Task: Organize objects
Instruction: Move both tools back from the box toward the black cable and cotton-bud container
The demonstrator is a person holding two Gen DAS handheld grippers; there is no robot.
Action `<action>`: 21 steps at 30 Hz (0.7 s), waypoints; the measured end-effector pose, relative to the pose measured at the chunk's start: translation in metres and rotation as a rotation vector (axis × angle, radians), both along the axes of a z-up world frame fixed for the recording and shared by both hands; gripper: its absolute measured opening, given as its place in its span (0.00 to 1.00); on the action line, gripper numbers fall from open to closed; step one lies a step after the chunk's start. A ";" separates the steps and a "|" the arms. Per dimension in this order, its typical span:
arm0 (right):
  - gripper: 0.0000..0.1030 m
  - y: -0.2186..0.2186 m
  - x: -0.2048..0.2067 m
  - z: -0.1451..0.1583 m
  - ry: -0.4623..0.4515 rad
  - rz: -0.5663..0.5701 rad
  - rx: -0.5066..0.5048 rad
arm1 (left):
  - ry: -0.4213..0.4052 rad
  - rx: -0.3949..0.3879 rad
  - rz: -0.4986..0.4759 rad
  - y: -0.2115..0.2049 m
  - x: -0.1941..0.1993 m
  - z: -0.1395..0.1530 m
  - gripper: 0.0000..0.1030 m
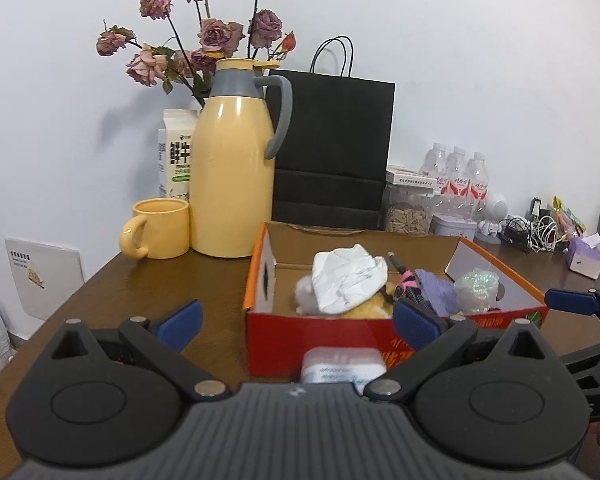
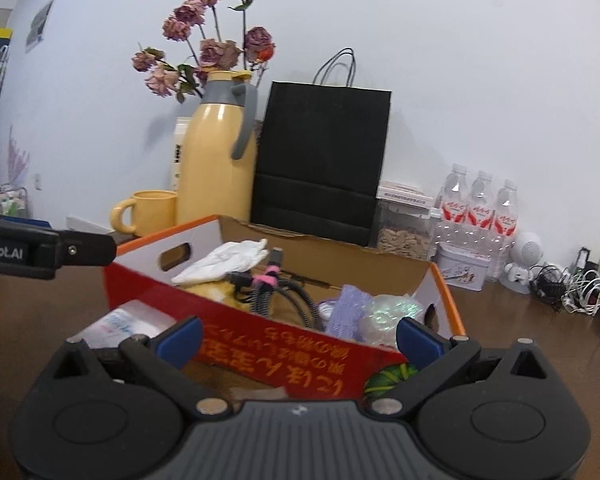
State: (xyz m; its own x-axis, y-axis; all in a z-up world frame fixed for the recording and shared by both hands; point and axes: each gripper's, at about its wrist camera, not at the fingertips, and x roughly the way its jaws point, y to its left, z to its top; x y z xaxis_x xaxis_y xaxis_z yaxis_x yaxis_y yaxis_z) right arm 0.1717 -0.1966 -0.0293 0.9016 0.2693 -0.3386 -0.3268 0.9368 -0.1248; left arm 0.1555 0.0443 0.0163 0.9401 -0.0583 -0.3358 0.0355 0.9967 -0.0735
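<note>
A brown tabletop (image 1: 140,280) runs along a white wall; at its left stand a yellow mug (image 1: 158,229), a milk carton (image 1: 176,152) and a tall yellow thermos jug (image 1: 236,160) with a grey handle, dried roses (image 1: 204,32) rising behind it; just right of the jug a black paper bag (image 1: 332,140) stands upright against the wall; further right come a clear jar of seeds (image 1: 408,212), three water bottles (image 1: 460,180), a small white robot figure (image 1: 494,216) and a tangle of cables (image 1: 532,232).

In front of the bag sits the open red cardboard box (image 1: 340,340); inside it, from left to right, lie a crumpled white cloth (image 1: 348,280) over something yellow, a braided cable bound with a pink tie (image 2: 268,284), a purple cloth (image 2: 348,312) and a shiny iridescent bundle (image 1: 476,286).

The left claw (image 1: 296,320) hangs spread wide at the box's near wall, holding nothing; a white plastic packet (image 1: 342,364) lies on the tabletop just before the box, between its blue pads (image 1: 184,320).

The right claw (image 2: 298,338) is likewise spread wide and empty, facing the box's red front; a green striped thing (image 2: 388,378) lies near its right finger; what it is I cannot tell.
</note>
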 end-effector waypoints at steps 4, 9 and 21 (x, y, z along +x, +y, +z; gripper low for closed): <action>1.00 0.009 -0.012 -0.002 0.052 0.047 -0.016 | 0.017 0.014 0.016 0.012 -0.014 0.003 1.00; 1.00 0.022 -0.024 -0.012 0.147 0.113 -0.045 | 0.047 0.025 0.036 0.028 -0.032 0.002 1.00; 0.95 0.049 -0.020 -0.033 0.294 0.137 -0.074 | 0.127 0.002 0.079 0.054 -0.054 -0.016 1.00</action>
State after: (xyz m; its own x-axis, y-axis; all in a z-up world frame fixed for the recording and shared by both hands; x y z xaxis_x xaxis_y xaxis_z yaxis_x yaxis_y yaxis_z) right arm 0.1512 -0.1475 -0.0626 0.7193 0.3462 -0.6023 -0.4811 0.8737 -0.0723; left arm 0.1018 0.0987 -0.0002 0.8915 0.0151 -0.4527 -0.0526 0.9961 -0.0705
